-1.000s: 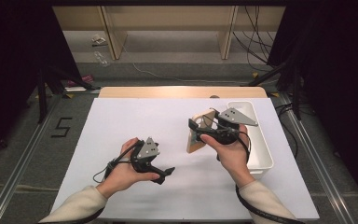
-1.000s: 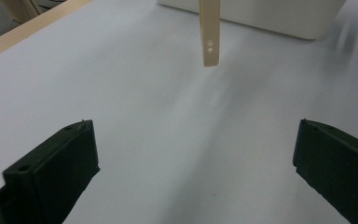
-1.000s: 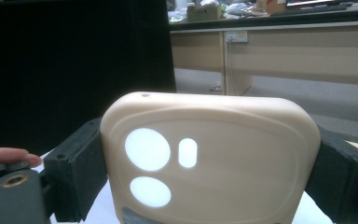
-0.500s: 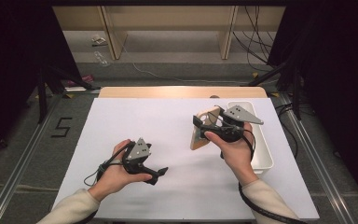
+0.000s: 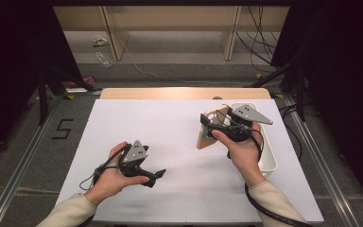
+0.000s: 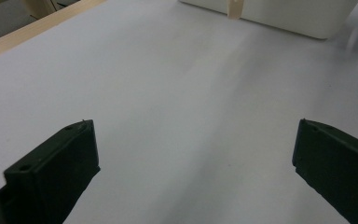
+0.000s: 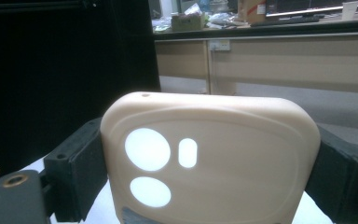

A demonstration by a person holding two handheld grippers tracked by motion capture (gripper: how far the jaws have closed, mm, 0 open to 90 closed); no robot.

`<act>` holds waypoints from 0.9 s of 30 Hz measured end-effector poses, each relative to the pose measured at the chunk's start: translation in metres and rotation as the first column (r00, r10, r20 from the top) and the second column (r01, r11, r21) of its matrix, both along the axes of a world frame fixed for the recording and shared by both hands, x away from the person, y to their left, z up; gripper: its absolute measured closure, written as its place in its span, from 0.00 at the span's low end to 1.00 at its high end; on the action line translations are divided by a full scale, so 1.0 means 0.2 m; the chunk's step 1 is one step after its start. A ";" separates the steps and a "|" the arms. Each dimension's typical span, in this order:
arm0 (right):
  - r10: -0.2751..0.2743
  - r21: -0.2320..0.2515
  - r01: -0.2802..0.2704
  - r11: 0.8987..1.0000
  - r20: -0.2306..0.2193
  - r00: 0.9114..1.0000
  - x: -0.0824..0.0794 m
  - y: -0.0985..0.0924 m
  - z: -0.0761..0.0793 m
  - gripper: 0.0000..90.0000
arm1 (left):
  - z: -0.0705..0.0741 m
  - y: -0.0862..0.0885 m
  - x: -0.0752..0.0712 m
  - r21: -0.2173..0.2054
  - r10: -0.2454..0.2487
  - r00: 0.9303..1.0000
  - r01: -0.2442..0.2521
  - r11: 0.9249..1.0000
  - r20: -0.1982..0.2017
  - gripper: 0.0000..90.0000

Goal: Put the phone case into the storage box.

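A cream plastic board (image 5: pixel 208 129) with round and oval holes stands tilted above the table at the right. My right gripper (image 5: pixel 212 126) is shut on it, the black jaws pressing its two side edges. In the right gripper view the board (image 7: pixel 214 158) stands upright between the jaws. My left gripper (image 5: pixel 157 175) hovers low over the white table near the front left, and its jaws stand wide apart with nothing between them. In the left gripper view the gripper (image 6: pixel 193 154) looks across bare table toward the board's lower tip (image 6: pixel 234 8).
A white tray (image 5: pixel 263 146) lies along the table's right edge, under my right hand. The white table top (image 5: pixel 160 127) has a wooden strip (image 5: pixel 184 93) at its far edge. Beyond it are grey floor, cables and wooden furniture legs.
My right gripper has lifted the board a little and carried it slightly rightward. My left hand has drifted a little toward the front of the table.
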State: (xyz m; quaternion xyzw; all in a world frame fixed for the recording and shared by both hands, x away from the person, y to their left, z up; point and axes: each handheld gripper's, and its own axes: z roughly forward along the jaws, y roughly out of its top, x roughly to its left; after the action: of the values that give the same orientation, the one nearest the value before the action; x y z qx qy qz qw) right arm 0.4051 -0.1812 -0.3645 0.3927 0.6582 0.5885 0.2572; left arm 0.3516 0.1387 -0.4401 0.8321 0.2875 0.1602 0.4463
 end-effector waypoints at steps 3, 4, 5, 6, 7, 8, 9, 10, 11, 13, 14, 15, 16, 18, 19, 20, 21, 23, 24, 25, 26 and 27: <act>-0.007 -0.004 0.007 1.000 0.004 1.000 0.00 -0.01 0.00 0.13 | 0.00 0.00 0.00 0.003 0.001 1.000 -0.001 1.000 -0.002 0.00; -0.009 -0.003 0.009 1.000 0.004 1.000 0.00 -0.01 0.01 0.13 | 0.00 0.01 0.00 0.001 0.001 1.000 -0.001 1.000 -0.002 0.00; -0.009 -0.003 0.009 1.000 0.004 1.000 0.00 -0.01 0.01 0.13 | 0.00 0.01 0.00 0.000 0.002 1.000 -0.002 1.000 -0.002 0.00; -0.014 -0.002 0.014 1.000 0.005 1.000 0.00 -0.02 0.01 0.13 | 0.00 0.01 0.00 0.000 0.005 1.000 -0.005 1.000 0.001 0.00; -0.015 -0.002 0.015 1.000 0.007 1.000 0.00 -0.02 0.01 0.13 | 0.00 0.01 0.00 0.000 0.005 1.000 -0.005 1.000 0.001 0.00; -0.019 -0.001 0.019 1.000 0.006 1.000 0.00 -0.02 0.02 0.13 | 0.00 0.01 0.00 0.000 0.004 1.000 -0.004 1.000 -0.001 0.00; -0.021 -0.001 0.021 1.000 0.008 1.000 0.00 -0.03 0.02 0.13 | 0.00 0.01 0.00 0.003 0.005 1.000 -0.005 1.000 0.000 0.00; -0.023 -0.001 0.023 1.000 0.010 1.000 0.00 -0.03 0.02 0.14 | 0.00 0.02 0.00 0.001 0.005 1.000 -0.005 1.000 -0.002 0.00; -0.026 0.000 0.026 1.000 0.009 1.000 0.00 -0.04 0.02 0.14 | -0.01 0.02 0.00 -0.002 0.006 1.000 -0.006 1.000 -0.002 0.00; -0.030 -0.001 0.030 1.000 0.012 0.999 0.00 -0.04 0.03 0.14 | -0.01 0.02 0.00 -0.002 0.007 1.000 -0.007 1.000 -0.002 0.00; -0.033 -0.001 0.033 0.999 0.012 0.999 0.00 -0.05 0.03 0.14 | -0.01 0.02 0.00 -0.002 0.006 1.000 -0.006 1.000 -0.003 0.00; -0.033 -0.001 0.033 0.999 0.012 0.999 0.00 -0.05 0.03 0.14 | -0.01 0.02 0.00 -0.002 0.006 1.000 -0.006 1.000 -0.003 0.00; -0.036 0.000 0.036 0.999 0.012 0.999 0.01 -0.05 0.03 0.14 | -0.01 0.02 0.00 -0.003 0.008 1.000 -0.008 1.000 -0.003 0.00; -0.042 0.003 0.042 0.999 0.015 0.999 0.01 -0.06 0.04 0.14 | -0.01 0.03 0.00 -0.001 0.011 1.000 -0.011 1.000 -0.004 0.00; -0.045 0.001 0.045 0.999 0.019 0.999 0.01 -0.07 0.04 0.14 | -0.01 0.03 0.00 -0.001 0.011 1.000 -0.011 1.000 -0.004 0.00; -0.049 0.001 0.049 0.999 0.019 0.999 0.01 -0.07 0.04 0.14 | -0.01 0.03 0.00 0.000 0.012 1.000 -0.012 1.000 -0.005 0.00; -0.050 0.002 0.050 0.999 0.019 0.999 0.01 -0.07 0.04 0.14 | -0.01 0.03 0.00 0.000 0.012 1.000 -0.012 1.000 -0.005 0.00; -0.054 0.000 0.054 0.999 0.022 0.998 0.01 -0.08 0.05 0.14 | -0.01 0.03 0.00 -0.003 0.013 1.000 -0.013 1.000 -0.004 0.00; -0.054 0.000 0.054 0.999 0.022 0.998 0.01 -0.08 0.05 0.14 | -0.01 0.03 0.00 -0.003 0.013 1.000 -0.013 1.000 -0.004 0.00; -0.055 -0.002 0.055 0.998 0.021 0.998 0.01 -0.08 0.05 0.14 | -0.01 0.03 0.00 -0.003 0.014 1.000 -0.014 1.000 -0.004 0.00; -0.058 0.000 0.058 0.998 0.018 0.998 0.01 -0.08 0.05 0.14 | -0.01 0.03 0.00 -0.005 0.015 1.000 -0.015 1.000 -0.005 0.00; -0.059 0.000 0.059 0.998 0.019 0.998 0.01 -0.08 0.05 0.14 | -0.01 0.04 0.00 -0.004 0.016 1.000 -0.016 1.000 -0.005 0.01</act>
State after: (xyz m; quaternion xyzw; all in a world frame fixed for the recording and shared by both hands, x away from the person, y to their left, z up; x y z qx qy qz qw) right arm 0.4068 -0.1980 -0.3546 0.4063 0.6440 0.5842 0.2809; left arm 0.3506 0.1458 -0.4416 0.8294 0.2956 0.1609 0.4460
